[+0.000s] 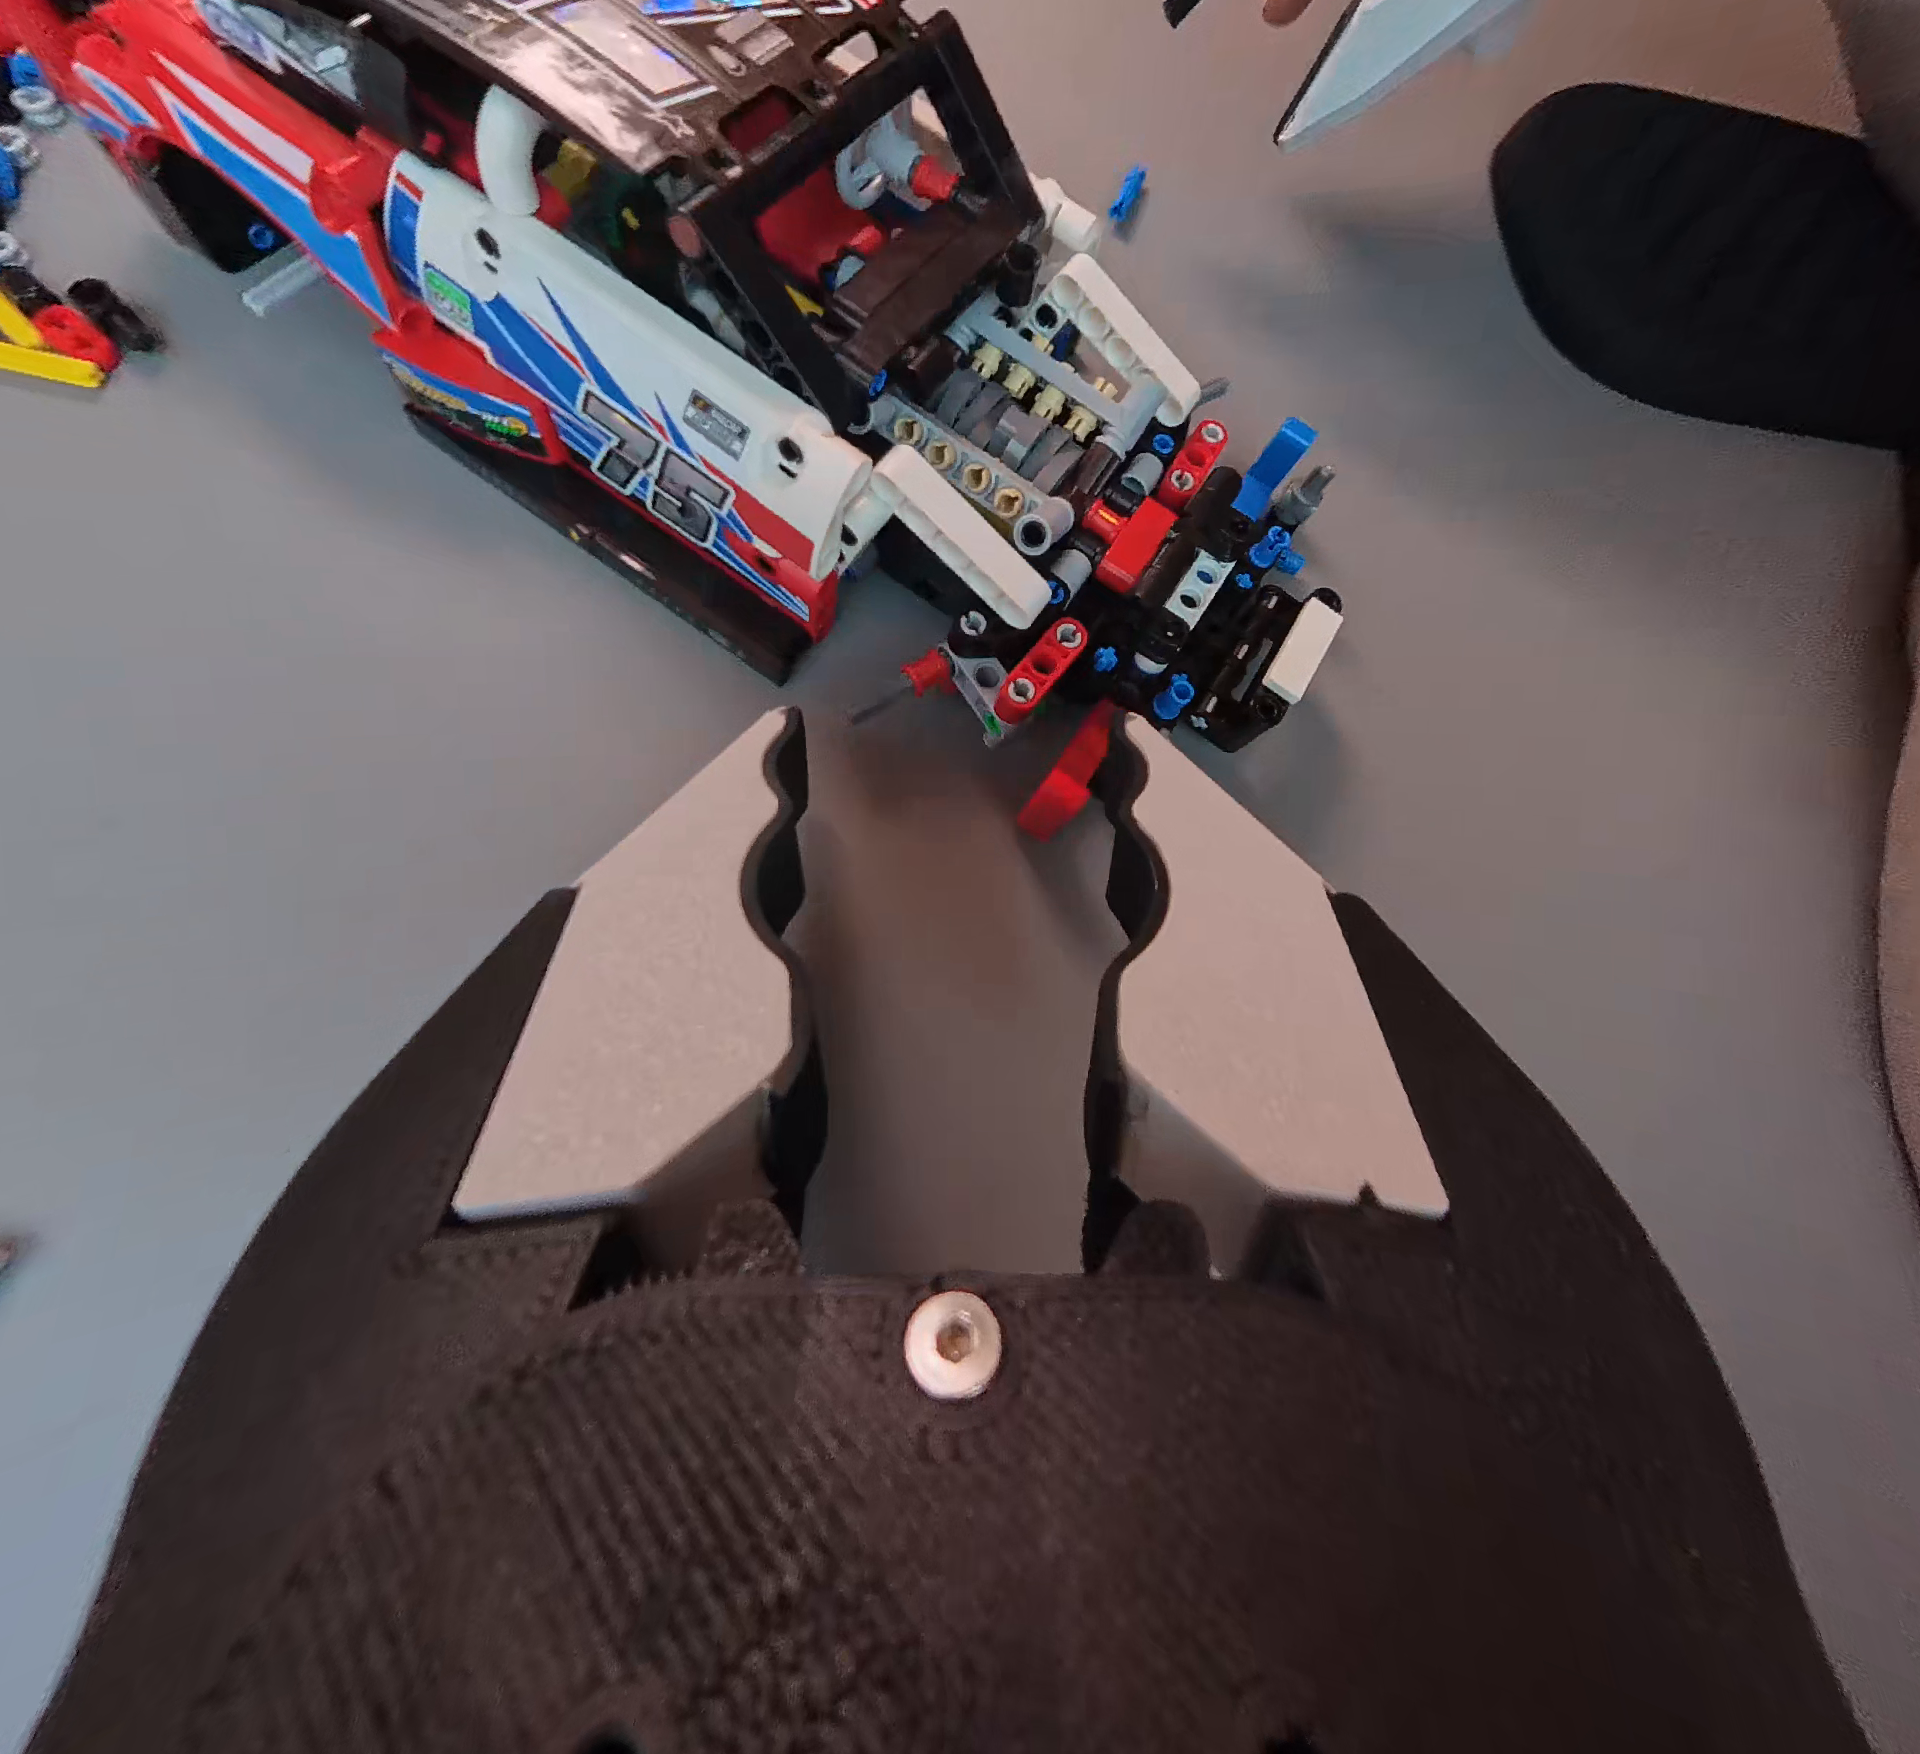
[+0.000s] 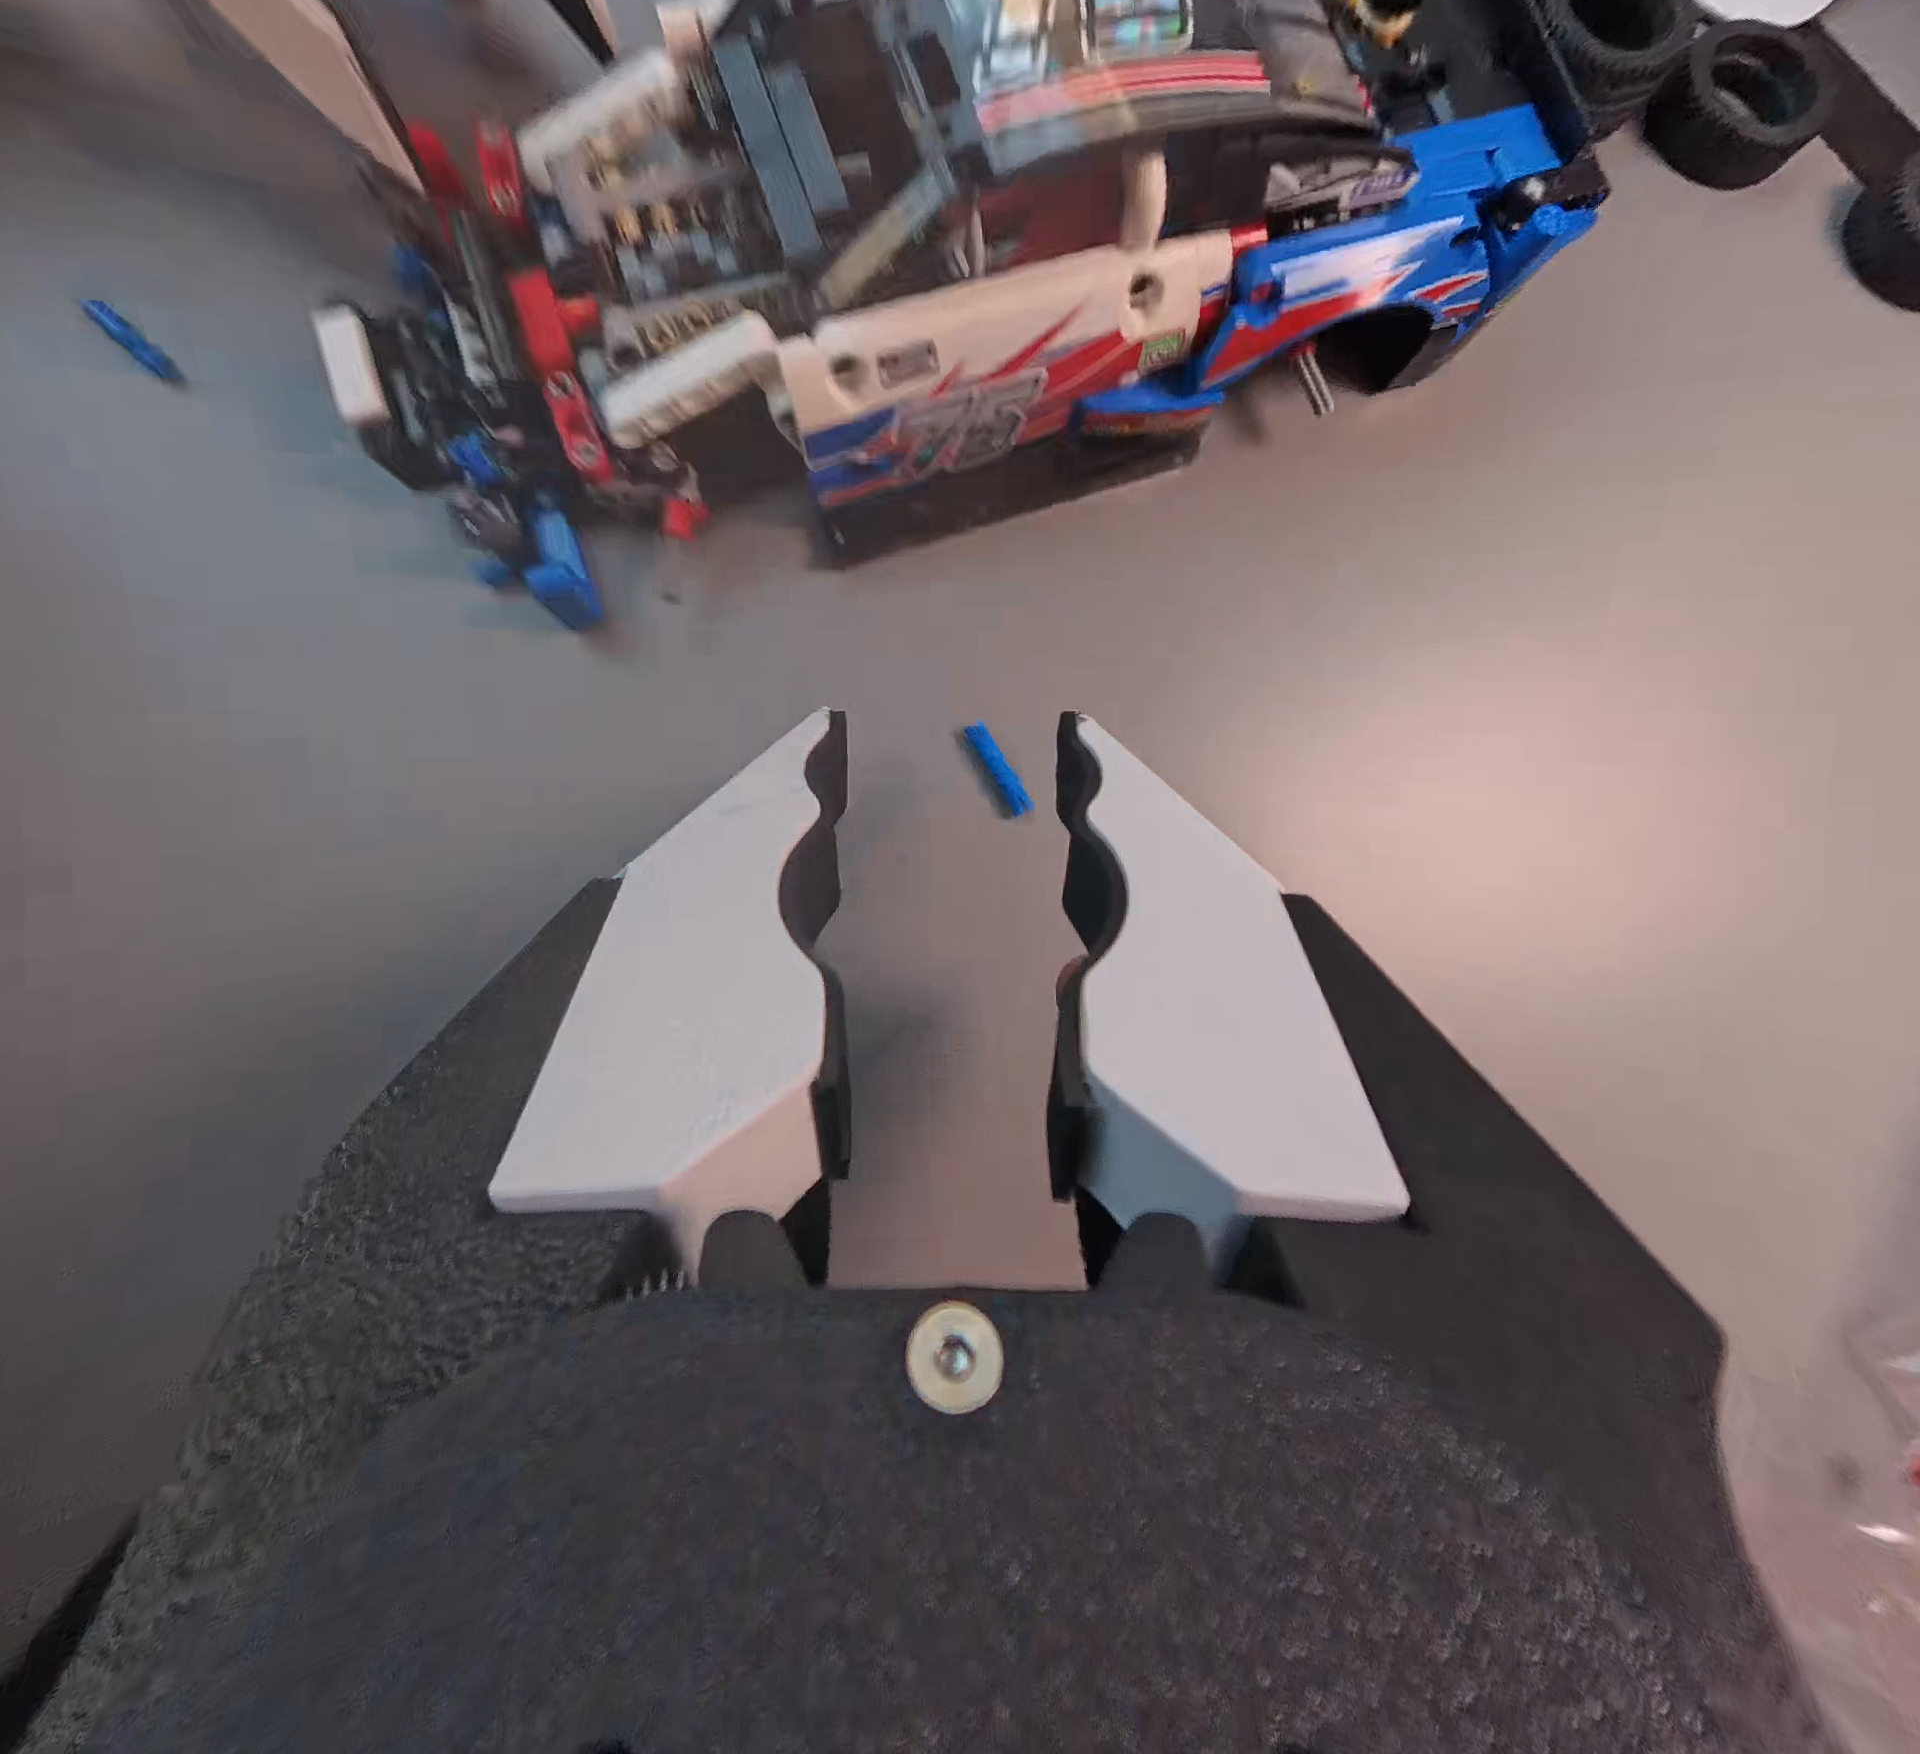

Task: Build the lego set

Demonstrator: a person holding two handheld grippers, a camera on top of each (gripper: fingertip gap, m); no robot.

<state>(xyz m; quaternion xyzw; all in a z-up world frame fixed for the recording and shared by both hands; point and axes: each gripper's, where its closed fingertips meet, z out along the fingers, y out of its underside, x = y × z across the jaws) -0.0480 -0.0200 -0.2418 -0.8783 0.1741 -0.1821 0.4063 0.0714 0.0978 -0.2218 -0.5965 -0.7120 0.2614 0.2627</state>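
Observation:
The part-built lego race car (image 1: pixel 623 302), red, white and blue with a black roof, lies on the grey table with its open front end (image 1: pixel 1143 582) towards my left gripper. My left gripper (image 1: pixel 956 738) is open and empty, just short of that front end. A red beam (image 1: pixel 1060 779) sticks out beside its right fingertip. My right gripper (image 2: pixel 951 728) is open over the table, with a small blue pin (image 2: pixel 997 769) lying between its fingertips. The car (image 2: pixel 987 250) is blurred in the right wrist view. Each gripper shows in the other view, the right (image 1: pixel 1226 78) and the left (image 2: pixel 514 115).
Loose yellow, red and black parts (image 1: pixel 73 343) lie at the left. A blue pin (image 1: pixel 1127 192) lies beside the car; another blue pin (image 2: pixel 130 338) lies at far left. Several black tyres (image 2: pixel 1621 11) stand behind the car. A black cloth shape (image 1: pixel 1714 270) is at the right. The grippers' ends are close to 20 centimetres from one another.

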